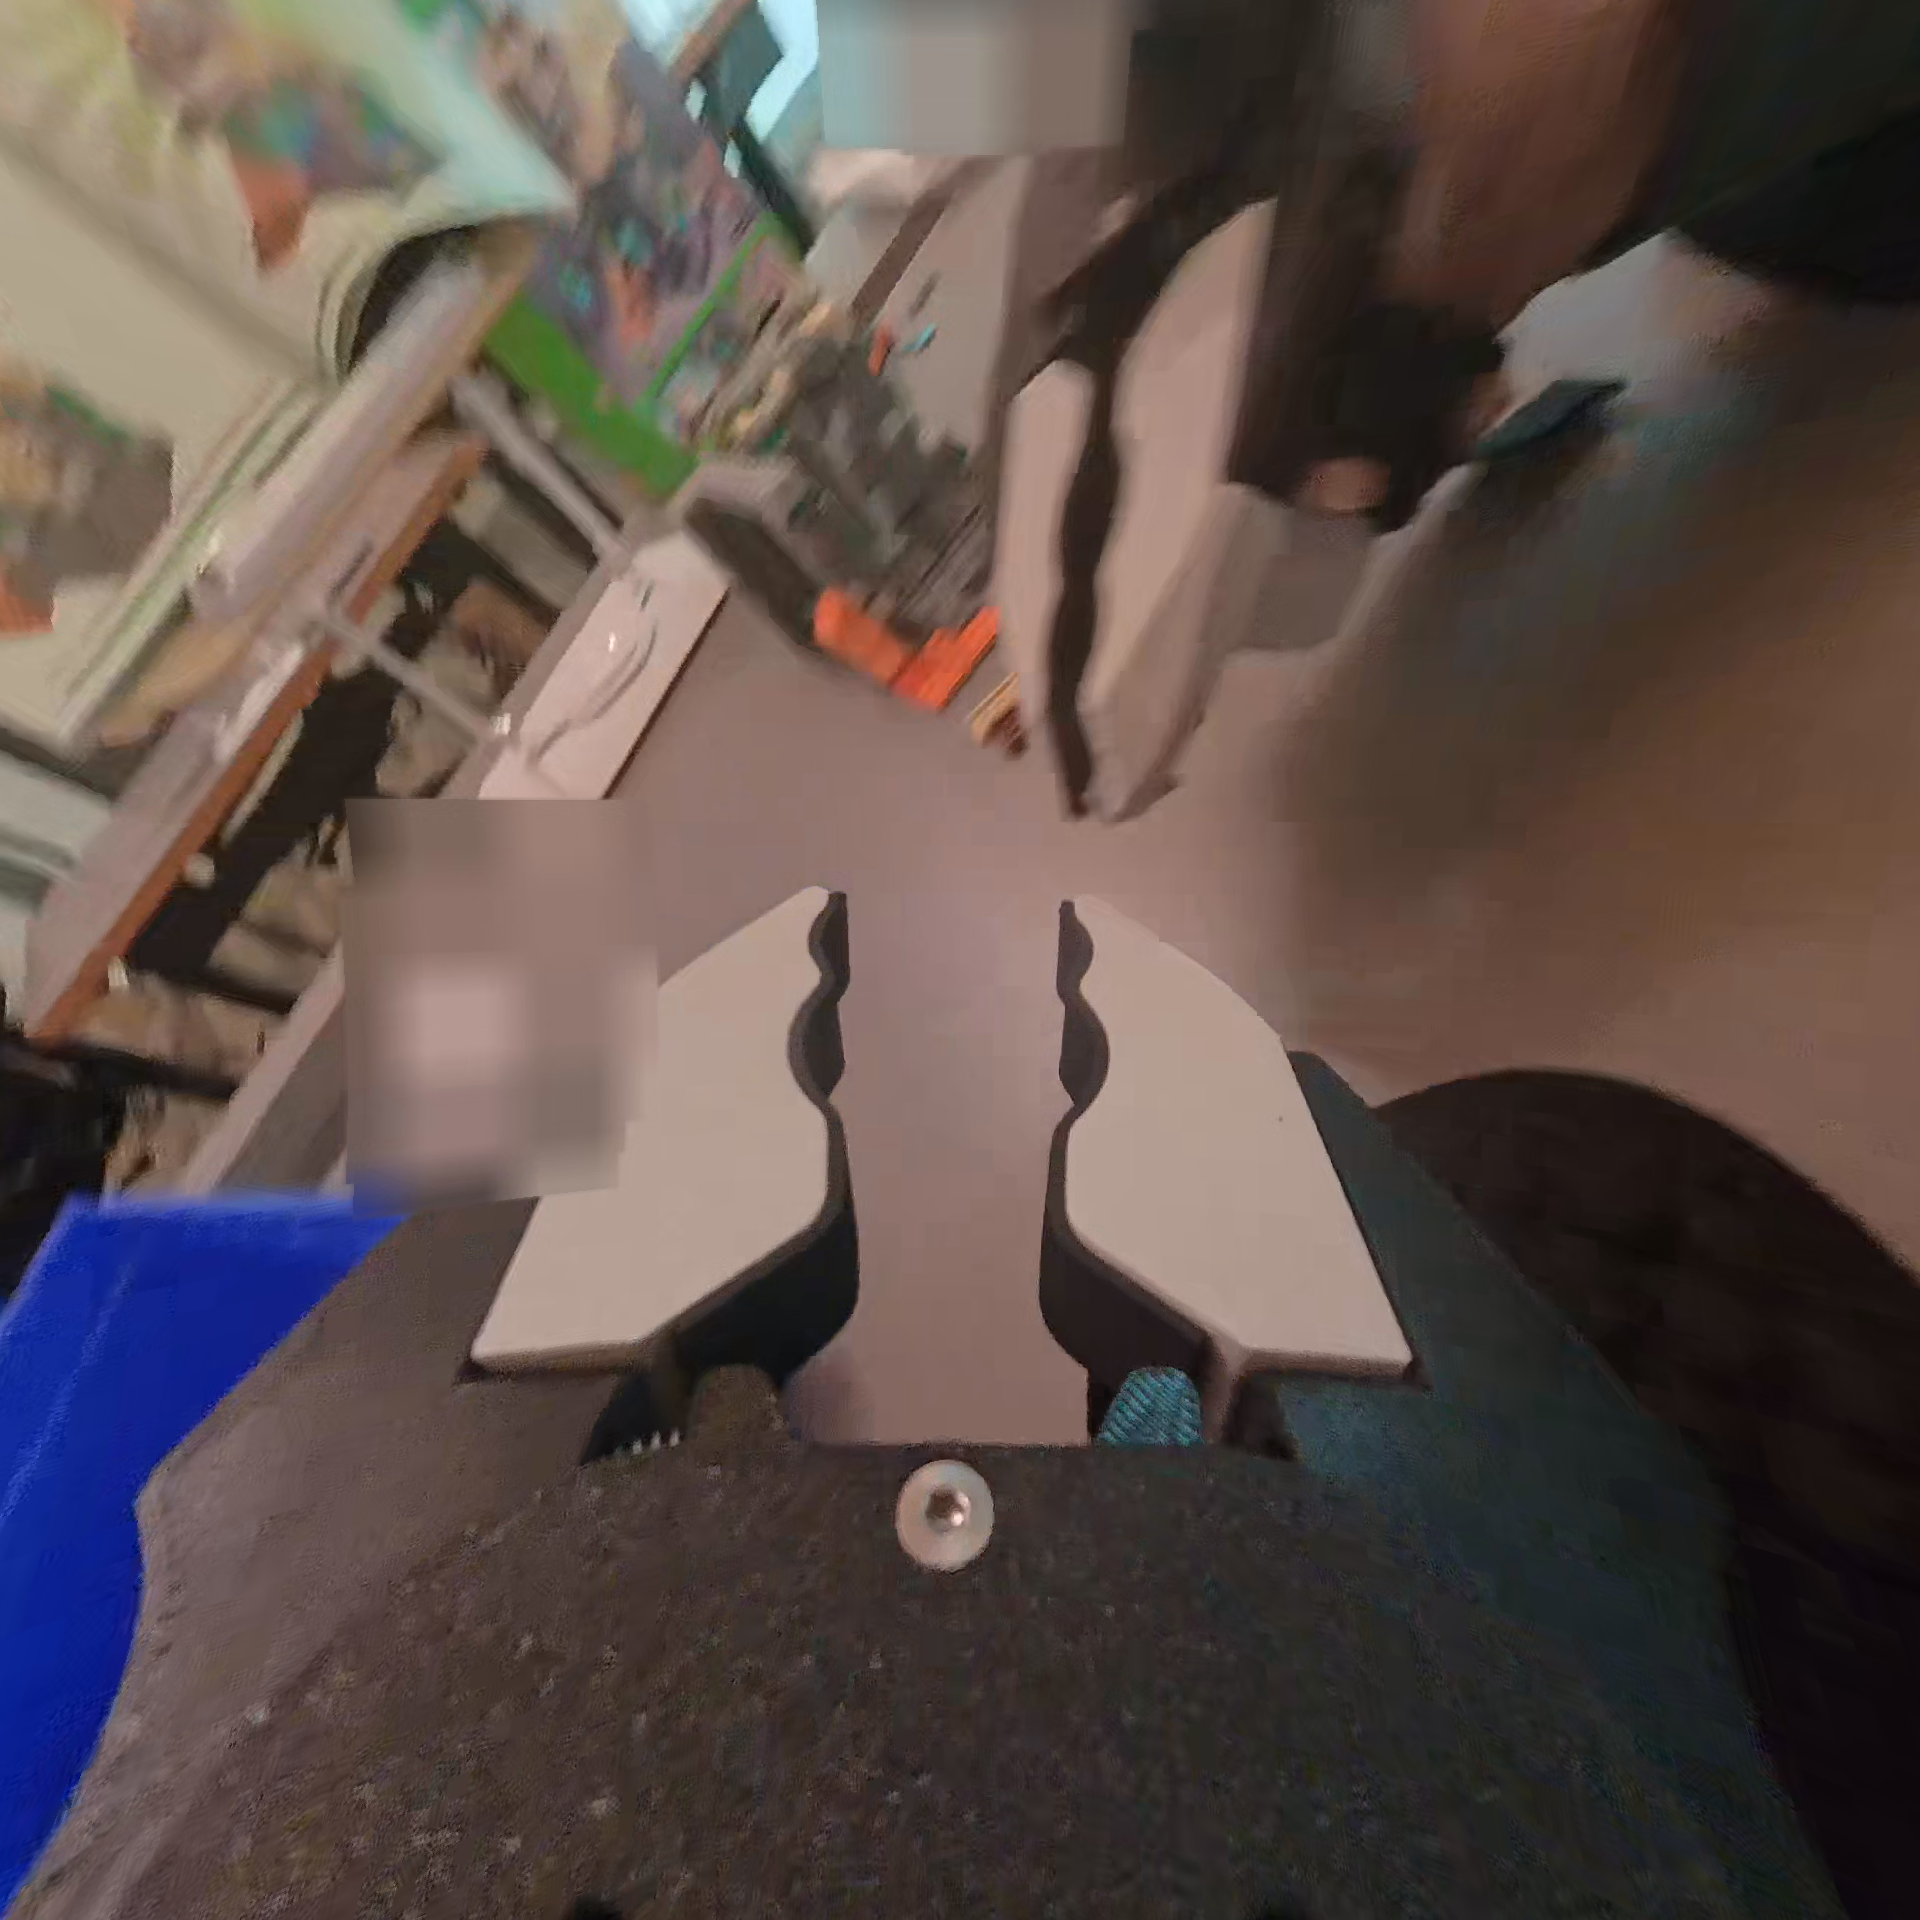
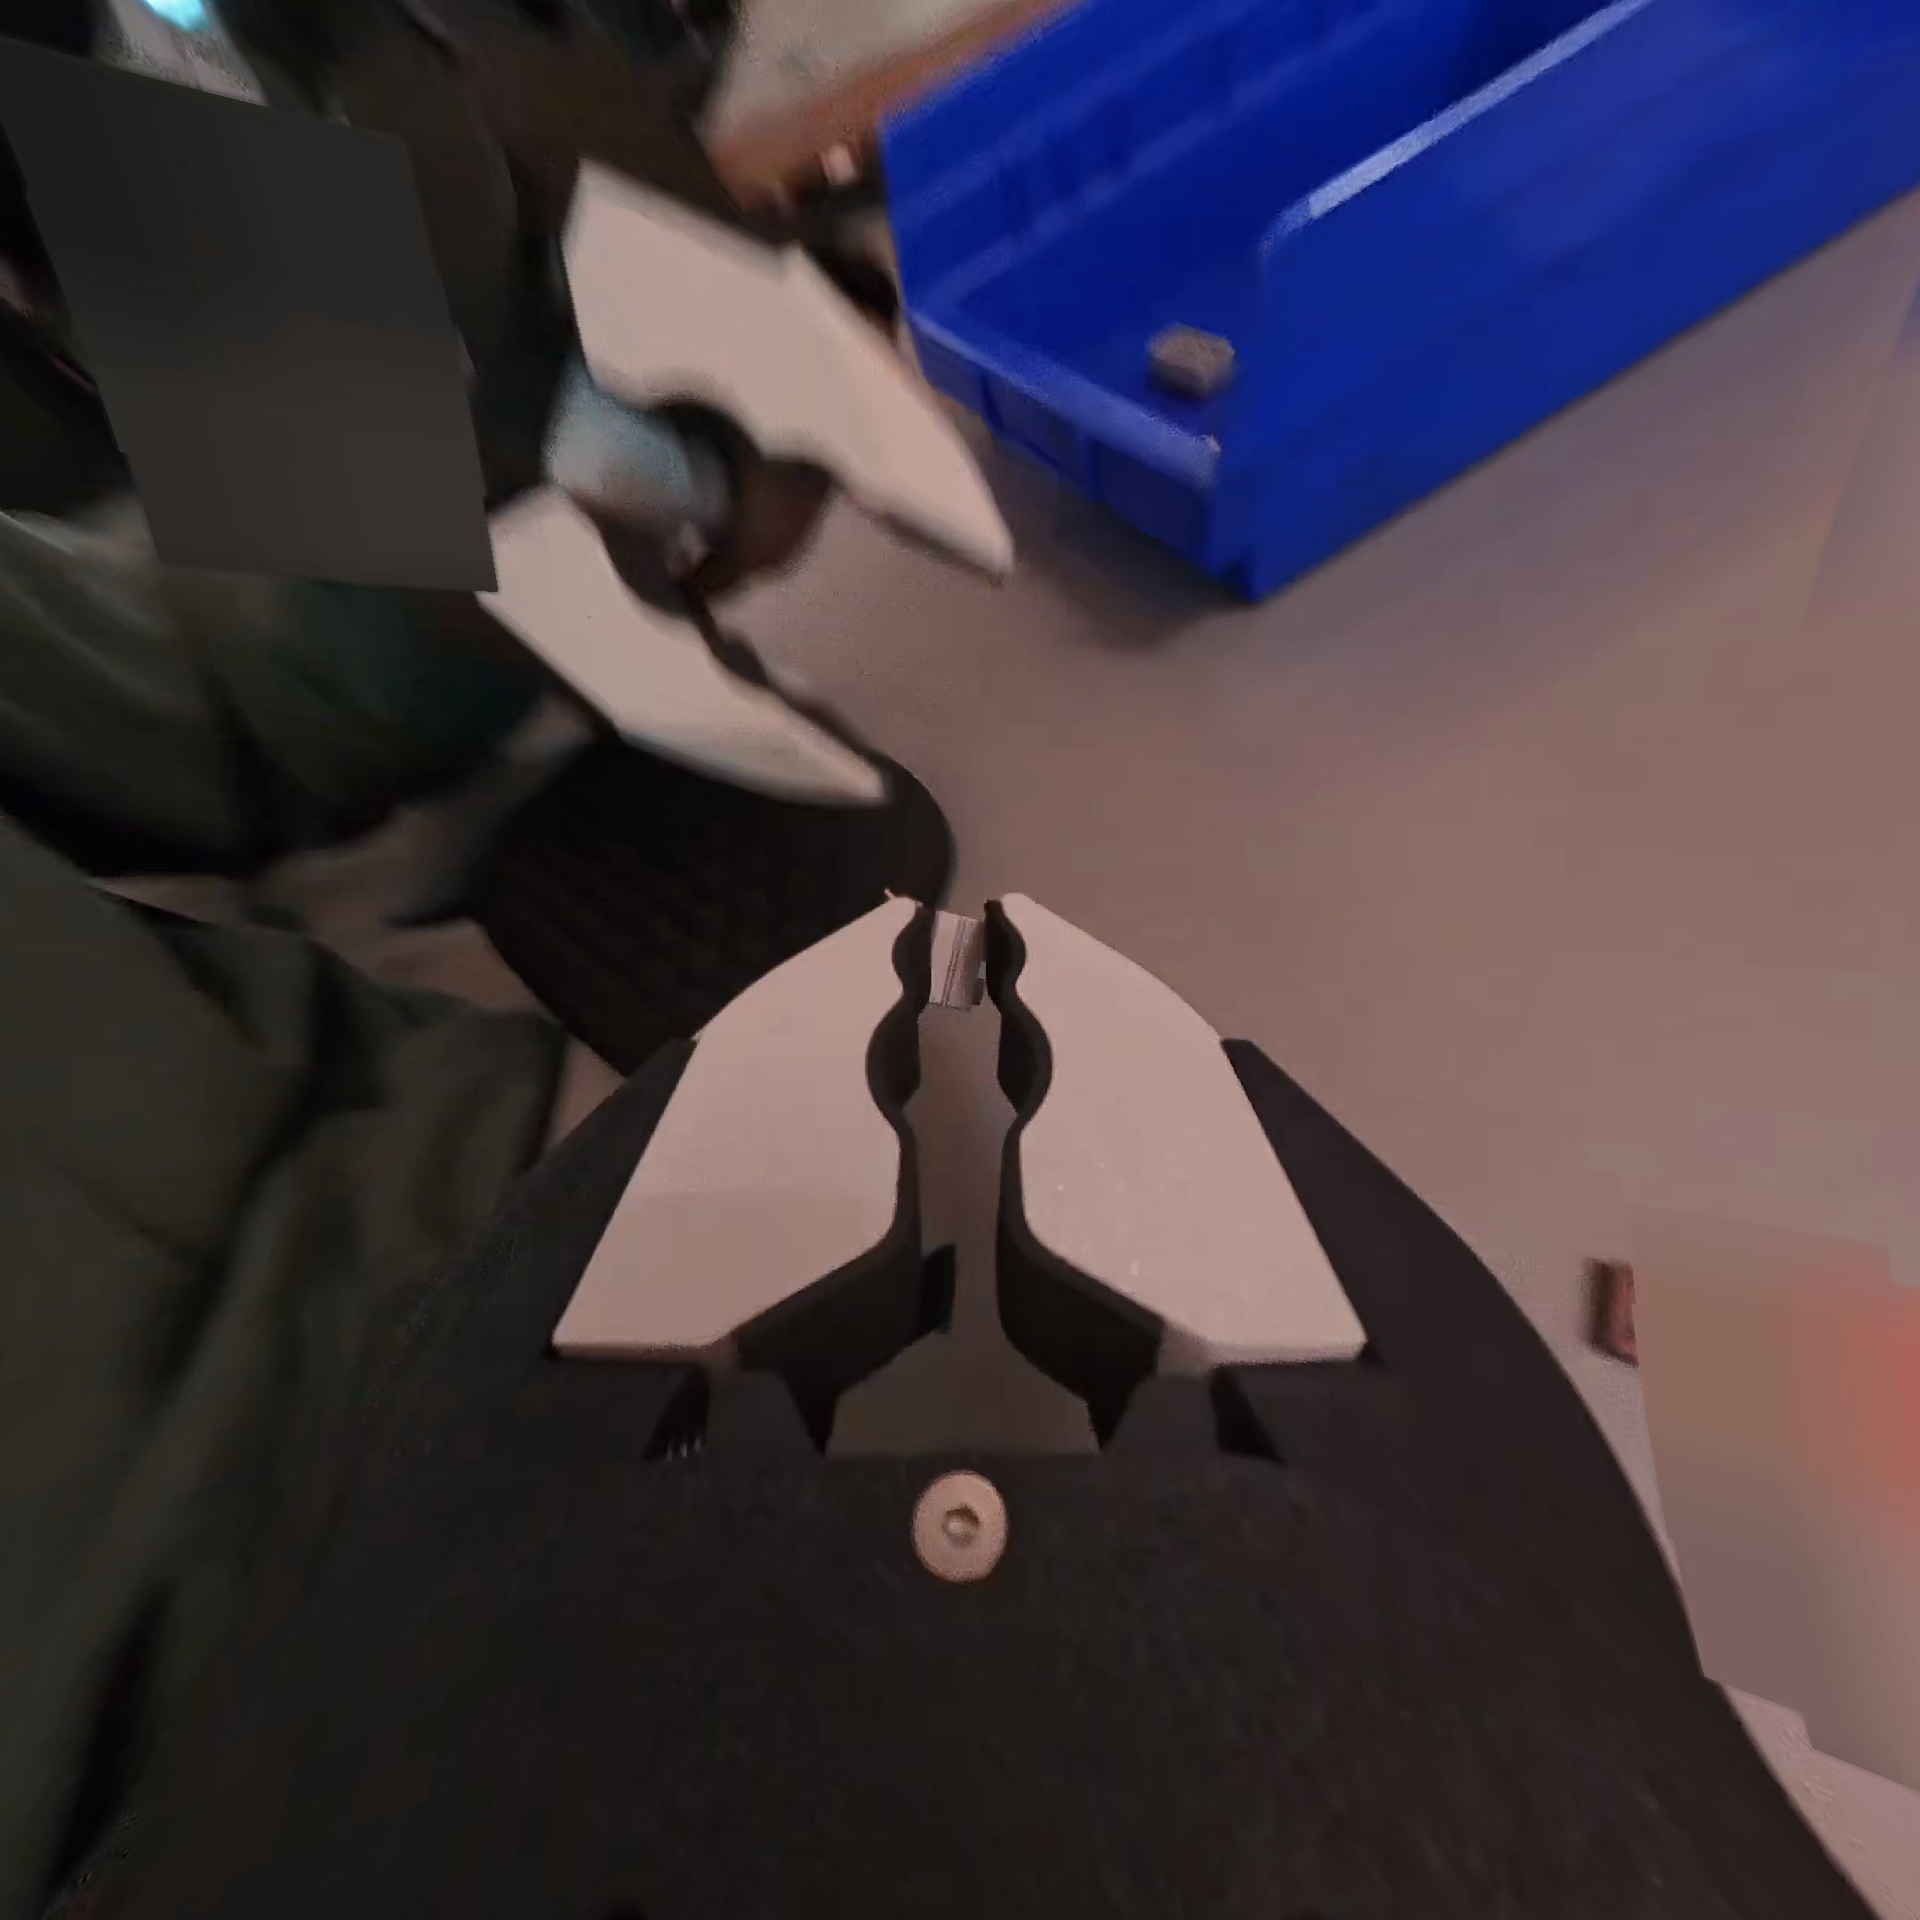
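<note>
In the right wrist view my right gripper point(image 2: 954, 914) is shut on a small silvery metal block point(image 2: 958, 961), pinched between the fingertips above the grey table point(image 2: 1351, 883). My left gripper point(image 1: 951, 909) is open and empty over the bare table point(image 1: 831, 790). It also shows in the right wrist view point(image 2: 940, 670), spread wide, next to a blue bin point(image 2: 1455, 291). A small grey piece point(image 2: 1190, 358) lies in the bin. The right gripper shows blurred in the left wrist view point(image 1: 1091, 790), its fingers close together.
The blue bin also shows at lower left in the left wrist view point(image 1: 156, 1455). A dark ribbed rounded object point(image 2: 675, 935) lies by my right fingertips. A small brown piece point(image 2: 1610, 1309) lies on the table. Orange items point(image 1: 904, 644) and a white tray point(image 1: 613, 665) sit farther off. The gap from one gripper's tips to the other's is roughly 4 cm.
</note>
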A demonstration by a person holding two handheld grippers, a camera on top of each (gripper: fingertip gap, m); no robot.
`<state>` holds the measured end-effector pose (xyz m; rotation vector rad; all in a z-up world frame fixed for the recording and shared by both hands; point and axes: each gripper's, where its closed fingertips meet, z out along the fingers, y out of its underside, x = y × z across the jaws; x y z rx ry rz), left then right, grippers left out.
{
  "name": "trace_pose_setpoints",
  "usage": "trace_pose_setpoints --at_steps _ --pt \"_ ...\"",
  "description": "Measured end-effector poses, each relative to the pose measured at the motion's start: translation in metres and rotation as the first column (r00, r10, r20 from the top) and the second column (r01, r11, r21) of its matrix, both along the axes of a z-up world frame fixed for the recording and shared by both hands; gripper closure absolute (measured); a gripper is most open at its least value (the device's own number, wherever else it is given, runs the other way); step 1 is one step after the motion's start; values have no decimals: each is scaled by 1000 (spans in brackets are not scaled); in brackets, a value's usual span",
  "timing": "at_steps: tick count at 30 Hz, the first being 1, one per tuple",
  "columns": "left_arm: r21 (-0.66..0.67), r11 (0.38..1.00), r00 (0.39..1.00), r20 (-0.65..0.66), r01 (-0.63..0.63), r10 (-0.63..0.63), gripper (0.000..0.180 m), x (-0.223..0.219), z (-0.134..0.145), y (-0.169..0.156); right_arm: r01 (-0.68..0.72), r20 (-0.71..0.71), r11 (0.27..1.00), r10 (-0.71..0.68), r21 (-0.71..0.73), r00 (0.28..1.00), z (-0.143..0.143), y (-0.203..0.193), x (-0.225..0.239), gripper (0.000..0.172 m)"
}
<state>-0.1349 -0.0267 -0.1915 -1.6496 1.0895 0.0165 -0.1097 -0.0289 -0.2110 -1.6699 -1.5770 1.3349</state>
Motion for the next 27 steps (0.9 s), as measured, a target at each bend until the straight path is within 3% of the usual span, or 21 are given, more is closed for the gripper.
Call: trace_pose_setpoints --at_steps 1,6,12,15,17,20,23,27 --pt "31 999 999 -8 38 -38 142 12 2 -3 -14 -48 997 10 -78 999 11 -4 -2 162" --pt "188 979 996 -43 83 -76 151 40 17 -3 -75 -207 936 3 -343 978 46 -11 -2 162" --pt "279 959 997 -67 45 -27 163 36 32 2 -89 -272 880 -47 -466 961 61 -2 3 155" --pt "273 959 992 -70 -80 102 163 0 37 15 35 -225 931 -124 -362 966 52 30 14 146" --pt "241 947 972 -55 -210 229 163 -38 40 26 184 -133 968 -207 -172 969 35 62 28 147" --pt "183 902 915 -22 -392 402 163 -97 40 37 304 38 945 -310 122 950 7 103 59 147" --pt "46 835 836 39 -548 547 162 -145 30 44 304 177 908 -362 288 915 -20 125 84 148" --pt "-119 744 744 57 -657 666 162 -183 9 48 224 331 915 -338 337 881 -50 122 96 148"
